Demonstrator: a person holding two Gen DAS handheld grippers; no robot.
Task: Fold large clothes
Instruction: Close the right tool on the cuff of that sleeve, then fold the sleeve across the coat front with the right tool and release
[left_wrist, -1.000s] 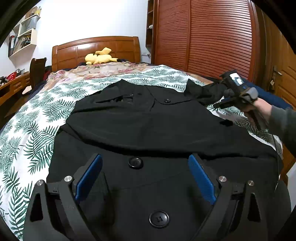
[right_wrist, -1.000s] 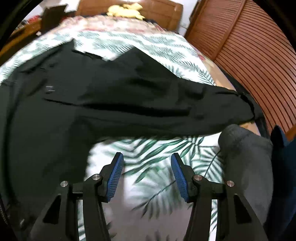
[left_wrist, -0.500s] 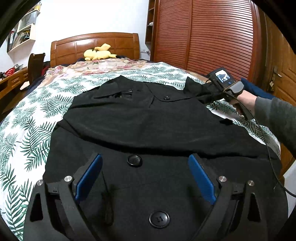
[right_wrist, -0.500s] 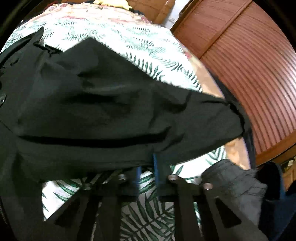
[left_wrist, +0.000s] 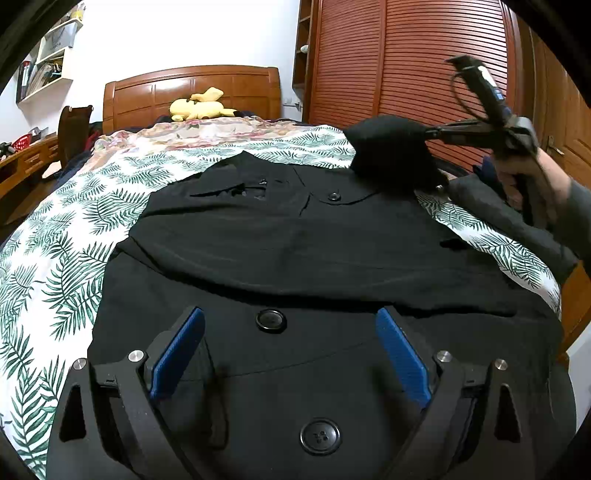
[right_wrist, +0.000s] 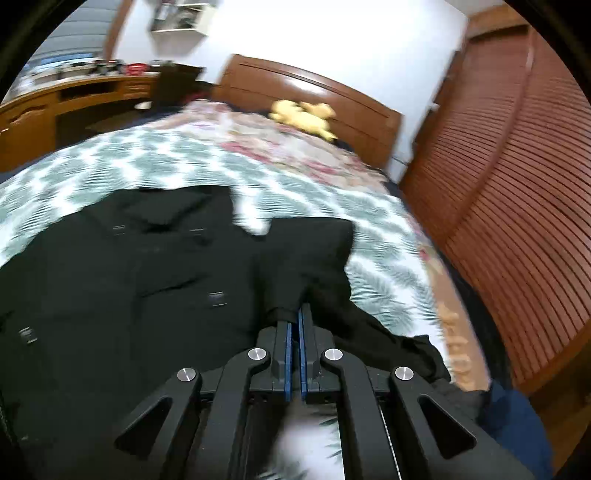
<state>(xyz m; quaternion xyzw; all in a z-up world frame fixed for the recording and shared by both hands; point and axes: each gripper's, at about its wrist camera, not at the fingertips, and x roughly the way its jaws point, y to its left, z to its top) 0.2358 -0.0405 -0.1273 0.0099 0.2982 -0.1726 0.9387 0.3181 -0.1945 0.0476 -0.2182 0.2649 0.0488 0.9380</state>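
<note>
Nearest the left wrist camera, the left gripper (left_wrist: 290, 354) hovers low over the hem end of one black coat (left_wrist: 295, 240), its jaws spread wide with nothing between the blue pads. Three round black buttons show down the coat's front: one just ahead of the camera, one between the pad tips, and a small one near the collar. The coat lies front-up on the bed (left_wrist: 74, 229), its long axis running from the foot toward the headboard (left_wrist: 192, 88), collar pointing at the headboard. One sleeve is already folded across the chest.

On the right side, the right gripper (right_wrist: 294, 325) has its jaws pinched nearly together on the other sleeve (right_wrist: 314, 251); in the left wrist view that sleeve (left_wrist: 391, 155) hangs bunched and raised above the coat's shoulder, its lower part trailing to the leaf-print bedspread.

Farther off, one yellow plush toy (left_wrist: 199, 109) rests by the headboard, and a louvred wooden wardrobe (left_wrist: 406, 62) stands to the right.
</note>
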